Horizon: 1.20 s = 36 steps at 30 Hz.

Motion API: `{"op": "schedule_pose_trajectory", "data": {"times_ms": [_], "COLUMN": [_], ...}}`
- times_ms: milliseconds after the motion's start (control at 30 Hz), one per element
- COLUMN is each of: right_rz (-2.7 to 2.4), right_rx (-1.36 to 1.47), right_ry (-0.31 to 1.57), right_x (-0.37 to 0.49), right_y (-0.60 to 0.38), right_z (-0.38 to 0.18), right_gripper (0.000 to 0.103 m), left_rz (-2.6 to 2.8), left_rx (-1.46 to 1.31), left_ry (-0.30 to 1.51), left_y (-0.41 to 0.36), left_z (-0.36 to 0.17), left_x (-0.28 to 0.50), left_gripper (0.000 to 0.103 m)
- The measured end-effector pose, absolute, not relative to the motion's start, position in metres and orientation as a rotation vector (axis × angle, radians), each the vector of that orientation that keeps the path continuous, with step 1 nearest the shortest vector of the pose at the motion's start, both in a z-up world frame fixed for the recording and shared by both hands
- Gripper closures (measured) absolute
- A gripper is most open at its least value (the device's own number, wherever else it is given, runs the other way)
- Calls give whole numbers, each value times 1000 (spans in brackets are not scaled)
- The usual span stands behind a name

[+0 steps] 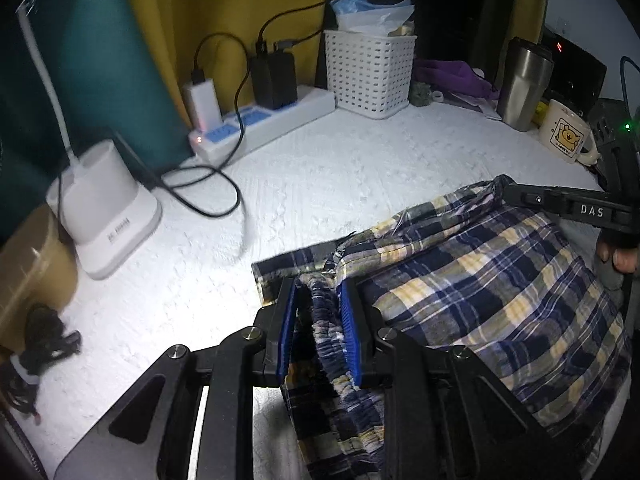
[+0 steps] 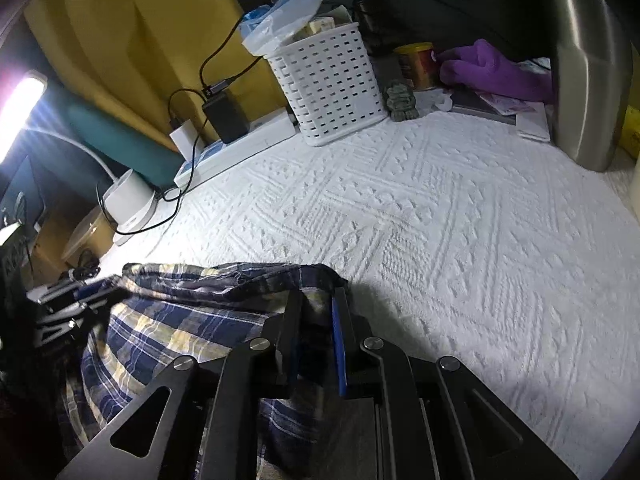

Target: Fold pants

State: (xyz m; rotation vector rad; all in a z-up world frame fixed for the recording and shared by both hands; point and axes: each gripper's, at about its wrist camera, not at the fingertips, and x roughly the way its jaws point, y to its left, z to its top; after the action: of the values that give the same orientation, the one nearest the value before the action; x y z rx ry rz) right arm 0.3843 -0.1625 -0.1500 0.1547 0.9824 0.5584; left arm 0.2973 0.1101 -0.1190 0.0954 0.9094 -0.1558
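The plaid pants point(image 1: 480, 280), navy, yellow and white, lie bunched on the white textured cover point(image 1: 320, 184). My left gripper point(image 1: 318, 292) is shut on the gathered elastic waistband point(image 1: 324, 320), which sits between the blue pads. In the left wrist view the right gripper point(image 1: 568, 204) reaches in from the right onto the far edge of the cloth. In the right wrist view my right gripper point(image 2: 316, 300) is shut on a dark fold of the pants point(image 2: 180, 320). The left gripper point(image 2: 64, 300) shows at the left edge of that view.
At the back stand a white lattice basket point(image 1: 370, 72), a power strip point(image 1: 264, 124) with chargers and cables, a white lamp base point(image 1: 104, 200), a steel tumbler point(image 1: 524, 84), a cartoon mug point(image 1: 564, 132) and purple cloth point(image 2: 492, 68). A brown box point(image 1: 32, 272) sits at left.
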Motion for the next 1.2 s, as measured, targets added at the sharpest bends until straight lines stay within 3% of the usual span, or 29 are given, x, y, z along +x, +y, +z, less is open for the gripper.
{"op": "schedule_pose_trajectory", "data": {"times_ms": [67,300,367,433,633,733,800,967,1067,1100,1167,1200], "right_rz": [538,486,445,412,444,487,507,522,513,514,510,499], "right_rx": [146,120,124,154,83,54,43,13,-19,-26,-45,-57], "right_ry": [984,981,972,972,918,919,935,985,992,981,977,974], "right_x": [384,380,377,374,350,337,331,324,323,321,321,321], "right_y": [-163,-164,-168,-176,-180,-175,-172,-162,-159,-159,-159,-160], "right_z": [-150,-147,-143,-137,-108,-104,-109,-130,-140,-140,-140,-140], "right_gripper": [79,69,48,43,43,43,44,59,61,62,63,63], "left_rz": [-164,-170,-178,-174,-140,-110,-108,-164,-139,-145,-163,-157], "left_rx": [75,-5,-48,-45,-116,-148,-166,-106,-55,-59,-60,-55], "left_ry": [909,916,906,881,875,849,841,903,948,951,964,973], "left_y": [114,123,127,127,138,144,145,123,118,119,121,122], "left_z": [-120,-114,-103,-93,-83,-76,-71,-81,-98,-102,-109,-112], "left_x": [298,297,295,292,284,275,266,249,248,247,248,249], "left_gripper": [80,76,76,75,62,50,50,49,50,52,68,68]}}
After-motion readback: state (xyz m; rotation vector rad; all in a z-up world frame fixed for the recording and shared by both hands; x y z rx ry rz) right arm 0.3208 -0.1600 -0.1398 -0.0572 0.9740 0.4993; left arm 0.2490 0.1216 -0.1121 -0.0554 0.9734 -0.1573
